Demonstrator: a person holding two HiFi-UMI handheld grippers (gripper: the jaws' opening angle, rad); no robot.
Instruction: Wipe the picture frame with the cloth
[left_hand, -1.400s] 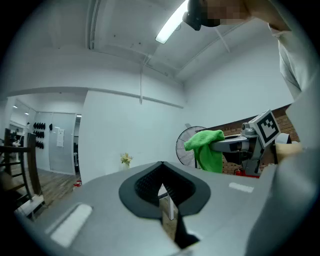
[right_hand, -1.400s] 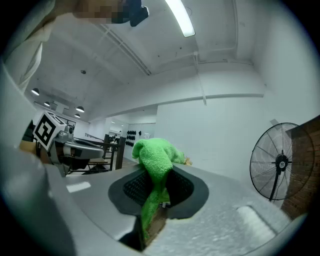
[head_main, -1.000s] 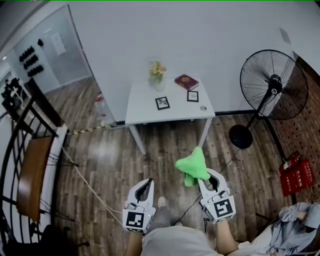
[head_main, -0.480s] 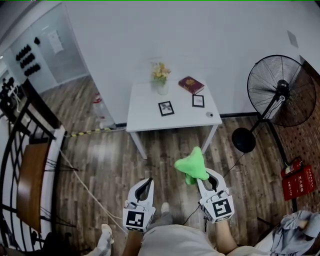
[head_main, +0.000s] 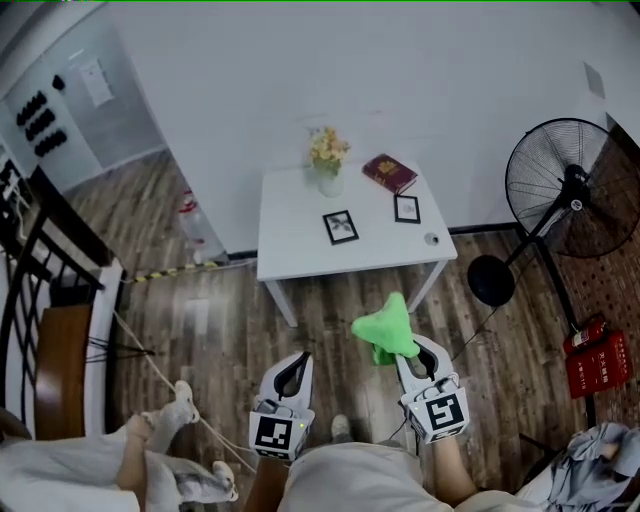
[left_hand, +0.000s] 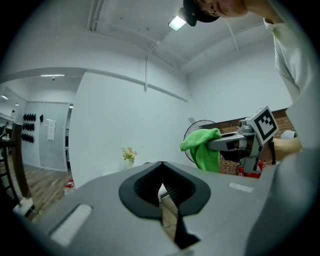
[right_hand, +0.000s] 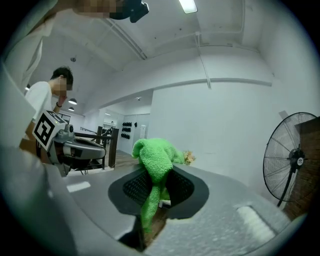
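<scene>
Two small black picture frames lie on a white table (head_main: 300, 250) ahead of me: one (head_main: 341, 226) near the middle, the other (head_main: 407, 208) to its right. A bright green cloth (head_main: 385, 330) sticks up from my right gripper (head_main: 406, 352), whose jaws are shut on it; the same cloth (right_hand: 154, 165) fills the jaw gap in the right gripper view. My left gripper (head_main: 291, 372) hangs beside it over the wooden floor, jaws shut with nothing between them. Both grippers are well short of the table.
A vase of flowers (head_main: 327, 160), a dark red book (head_main: 390, 173) and a small round object (head_main: 431, 239) also sit on the table. A standing fan (head_main: 570, 195) is at right, a red box (head_main: 598, 358) on the floor, a railing (head_main: 40, 290) at left, another person's legs (head_main: 150, 450) at lower left.
The table has drawn closer and shifted slightly right in the head view. Another person's legs have come into view at lower left. Both grippers hold the same pose.
</scene>
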